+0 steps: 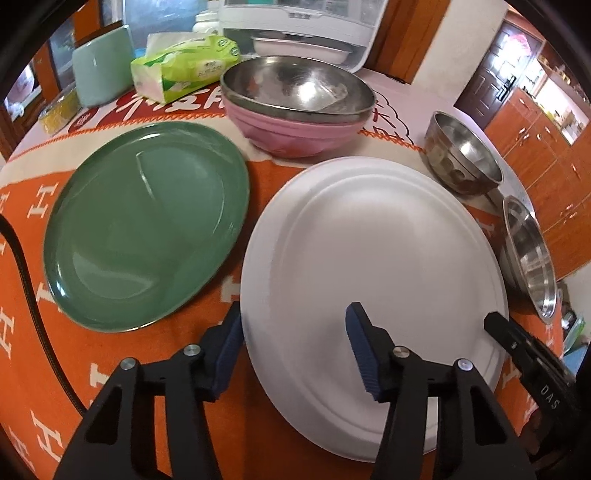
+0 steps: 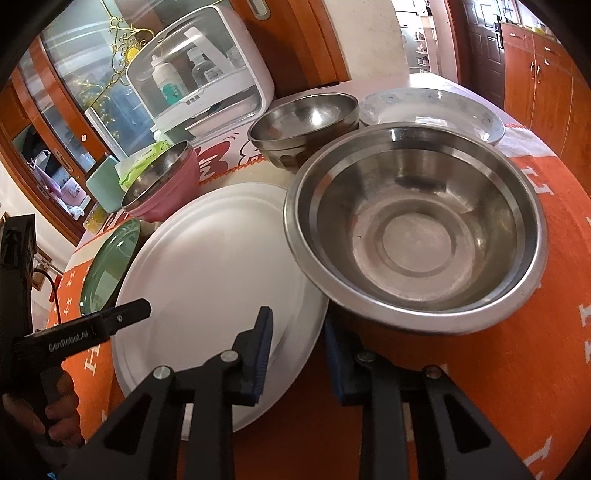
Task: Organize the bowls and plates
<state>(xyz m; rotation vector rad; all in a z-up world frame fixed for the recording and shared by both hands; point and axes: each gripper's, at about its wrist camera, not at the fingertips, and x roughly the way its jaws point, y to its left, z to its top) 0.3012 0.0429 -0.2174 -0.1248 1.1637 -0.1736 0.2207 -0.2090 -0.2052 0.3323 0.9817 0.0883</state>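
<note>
A large white plate (image 1: 373,280) lies on the orange cloth, with a green plate (image 1: 147,221) to its left. My left gripper (image 1: 293,350) is open, its jaws astride the white plate's near left rim. My right gripper (image 2: 297,354) is open astride the white plate's (image 2: 207,280) near right rim, next to a wide steel bowl (image 2: 417,236). A steel bowl nested in a pink bowl (image 1: 295,103) stands behind the plates. A smaller steel bowl (image 1: 461,155) sits at the right.
A tissue pack (image 1: 184,66), a mint green box (image 1: 103,66) and a white appliance (image 1: 295,26) stand at the table's back. A pale shallow dish (image 2: 436,110) sits at the far right. The green plate also shows in the right wrist view (image 2: 110,266).
</note>
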